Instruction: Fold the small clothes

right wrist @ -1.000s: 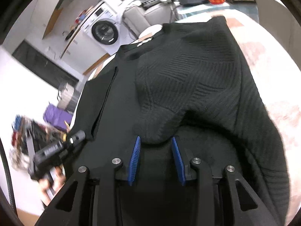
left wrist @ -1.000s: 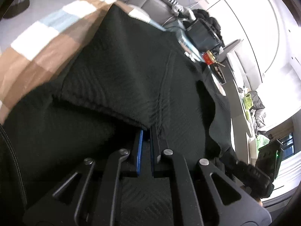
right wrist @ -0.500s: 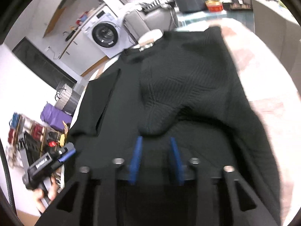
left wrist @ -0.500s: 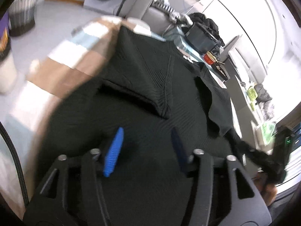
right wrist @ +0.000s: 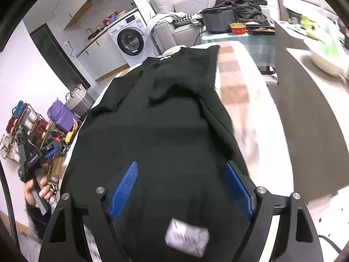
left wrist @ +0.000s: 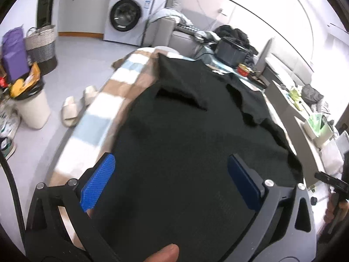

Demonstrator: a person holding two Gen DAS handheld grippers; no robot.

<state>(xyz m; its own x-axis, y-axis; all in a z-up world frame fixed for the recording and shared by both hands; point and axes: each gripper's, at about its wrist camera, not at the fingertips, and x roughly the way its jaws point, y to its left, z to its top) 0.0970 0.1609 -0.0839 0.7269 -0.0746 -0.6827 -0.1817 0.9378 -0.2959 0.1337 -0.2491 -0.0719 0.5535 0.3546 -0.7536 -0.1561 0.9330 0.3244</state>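
Tongs on both my hands have changed since a second ago; my left tongs (left wrist: pixel 172 183), then pinched shut on a fold of the black sweater (left wrist: pixel 196 144), now stand wide with nothing between the blue pads (left wrist: pixel 98 182); they have pulled back and up, so far more of the room shows; my right tongs (right wrist: pixel 181 188), then part open around a sleeve end, are now spread wide too and hold nothing, raised above the garment.

One black sweater lies flat along the surface (left wrist: pixel 104 100), which wears a checked cloth of brown, pale blue and white; both sleeves are folded inward over the body, and a white tag (right wrist: pixel 186 237) shows at the near hem in the right view.

Left of the surface, on the pale floor: one white bin (left wrist: pixel 32 107) stuffed with rubbish, one woven basket (left wrist: pixel 40 45), one purple bag (left wrist: pixel 14 54), two slippers (left wrist: pixel 76 104); further along, one washing machine (left wrist: pixel 126 19) under a counter; then one grey sofa (left wrist: pixel 174 32) with clothes heaped on it, one dark cooker pot (right wrist: pixel 219 18), one red tin (right wrist: pixel 237 28) on a side table with a teal cloth.
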